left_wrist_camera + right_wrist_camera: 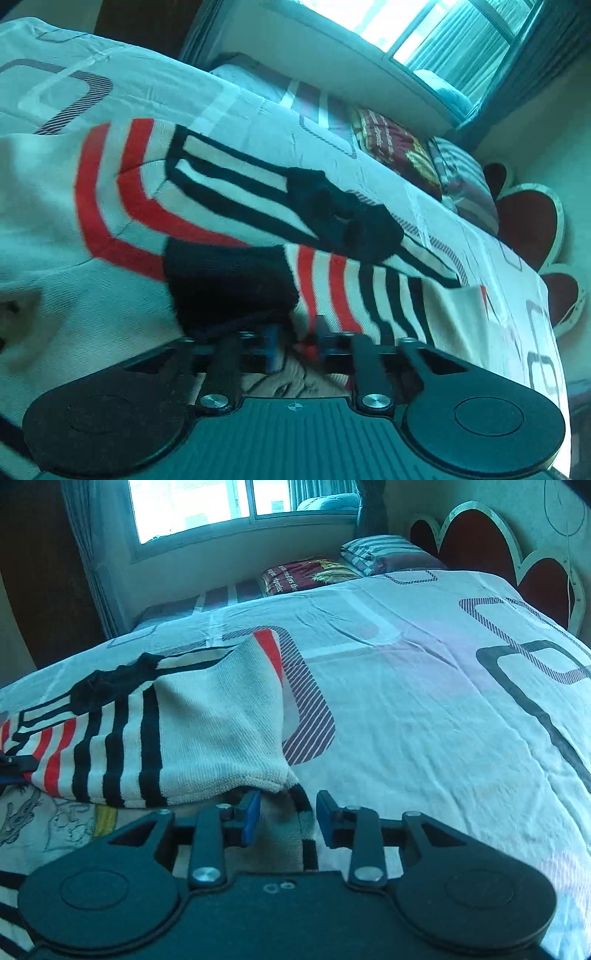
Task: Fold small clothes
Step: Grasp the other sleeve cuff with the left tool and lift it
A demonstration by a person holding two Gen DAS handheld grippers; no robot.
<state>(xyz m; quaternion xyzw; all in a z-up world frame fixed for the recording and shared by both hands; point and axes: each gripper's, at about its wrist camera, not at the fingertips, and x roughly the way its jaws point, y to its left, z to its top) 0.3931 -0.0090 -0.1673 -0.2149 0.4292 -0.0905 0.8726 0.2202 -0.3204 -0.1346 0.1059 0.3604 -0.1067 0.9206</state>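
While I look through the left wrist camera, the striped sweater (pixel 207 206) fills most of the frame ahead of my left gripper (pixel 293 347), spread on the bed (pixel 436 206) with its red and black bands running away from me. A black cuff (pixel 229 284) of it lies just beyond the left finger. The blue pads (pixel 271 347) stand a moderate way apart; some knit shows in the gap between them, but I cannot tell whether they press on it. The gripper tilts downward over the cloth, and the whole view is rolled, so the window (pixel 443 33) sits slanted in the upper right corner and the pillows (pixel 424 162) run down the right side.

Through the right wrist camera, the sweater (pixel 207 731) lies ahead and to the left of my right gripper (pixel 286 818), its cream hem corner (pixel 273 779) touching or just above the left blue pad (pixel 251 819). The pads are apart at a narrow to medium gap, and nothing is pinched between them; under them I see a piece of striped fabric (pixel 295 834). This gripper also points downward at the bed (pixel 443 720). A printed cloth (pixel 44 819) lies at the lower left, under the sweater's edge.
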